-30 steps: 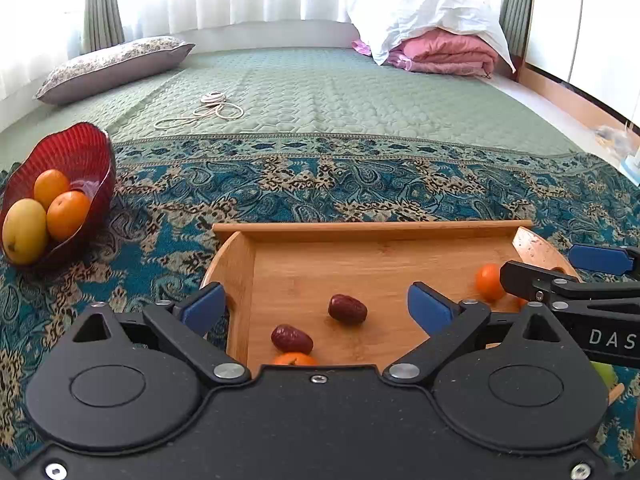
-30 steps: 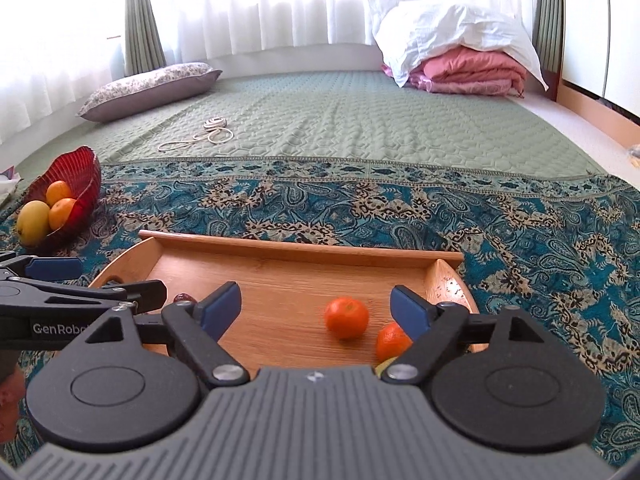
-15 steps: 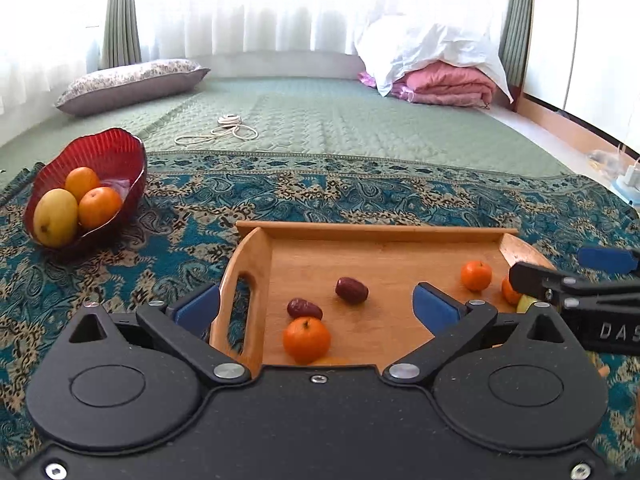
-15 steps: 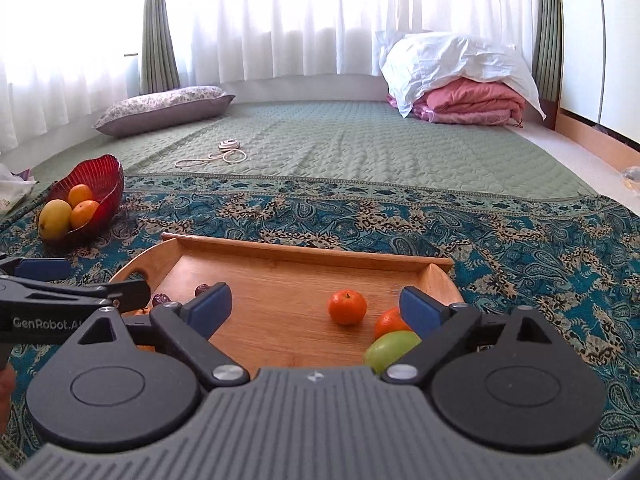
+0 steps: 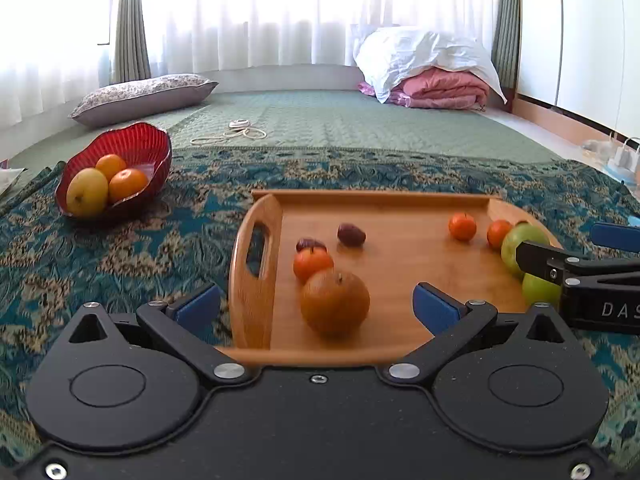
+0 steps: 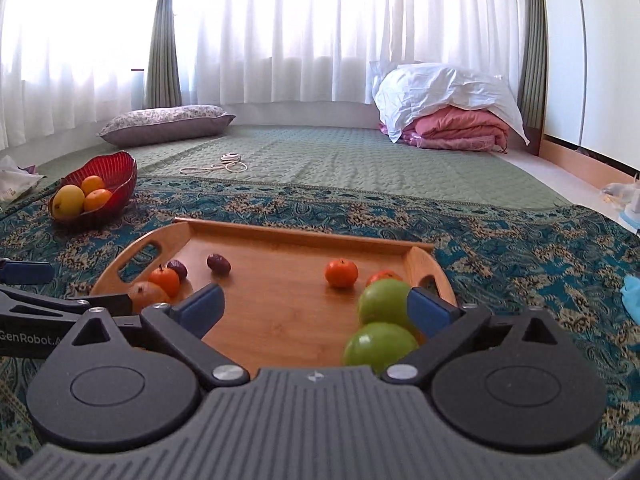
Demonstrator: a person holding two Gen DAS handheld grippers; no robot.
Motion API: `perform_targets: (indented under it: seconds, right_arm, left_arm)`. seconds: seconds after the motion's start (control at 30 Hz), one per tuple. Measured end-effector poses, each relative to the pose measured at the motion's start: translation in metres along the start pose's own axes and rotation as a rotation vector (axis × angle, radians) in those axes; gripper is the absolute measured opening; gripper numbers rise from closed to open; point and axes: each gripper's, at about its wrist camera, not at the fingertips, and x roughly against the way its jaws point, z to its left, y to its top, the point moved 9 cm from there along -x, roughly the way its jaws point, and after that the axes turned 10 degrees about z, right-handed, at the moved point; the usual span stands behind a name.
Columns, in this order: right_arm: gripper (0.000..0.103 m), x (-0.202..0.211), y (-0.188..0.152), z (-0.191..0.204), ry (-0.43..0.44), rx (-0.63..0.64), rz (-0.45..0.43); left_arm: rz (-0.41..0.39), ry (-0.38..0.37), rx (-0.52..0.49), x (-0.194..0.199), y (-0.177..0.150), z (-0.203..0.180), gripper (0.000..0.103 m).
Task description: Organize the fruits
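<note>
A wooden tray (image 5: 400, 200) (image 6: 280, 320) lies on the patterned rug. It holds a large orange (image 5: 335, 304) (image 6: 147, 295), small tangerines (image 5: 313, 263) (image 5: 462, 226) (image 6: 341, 273), two dark dates (image 5: 351, 234) (image 6: 219, 263) and two green apples (image 6: 378, 346) (image 5: 522, 246). A red bowl (image 5: 132, 148) (image 6: 108, 170) at the left holds a yellow fruit and two oranges. My left gripper (image 5: 316, 306) is open over the tray's left end, above the large orange. My right gripper (image 6: 314, 306) is open over the tray's right half, the apples by its right finger.
A teal patterned rug (image 5: 120, 248) covers the floor, with a green quilted mat (image 5: 340, 120) behind. A grey cushion (image 5: 144, 94), a white cable (image 5: 240, 132) and a pile of bedding (image 5: 432, 68) lie further back. A blue object (image 6: 632, 296) sits at the right.
Both grippers have pulled back and risen. More of the tray shows now, including the large orange and the green apples. The fruits have not moved.
</note>
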Motion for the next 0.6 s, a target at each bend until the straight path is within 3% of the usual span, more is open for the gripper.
perform_targets:
  seconds: [0.37,0.6]
  right_arm:
    - [0.103,0.001,-0.048,0.006,-0.036,0.023,-0.008]
    - [0.103,-0.015,-0.074,0.005,-0.059,0.021,0.063]
  left_arm:
    - [0.052,0.021,-0.001,-0.015,-0.046,-0.004,0.103]
    - [0.08,0.036,-0.002,-0.029,-0.06,-0.006,0.103]
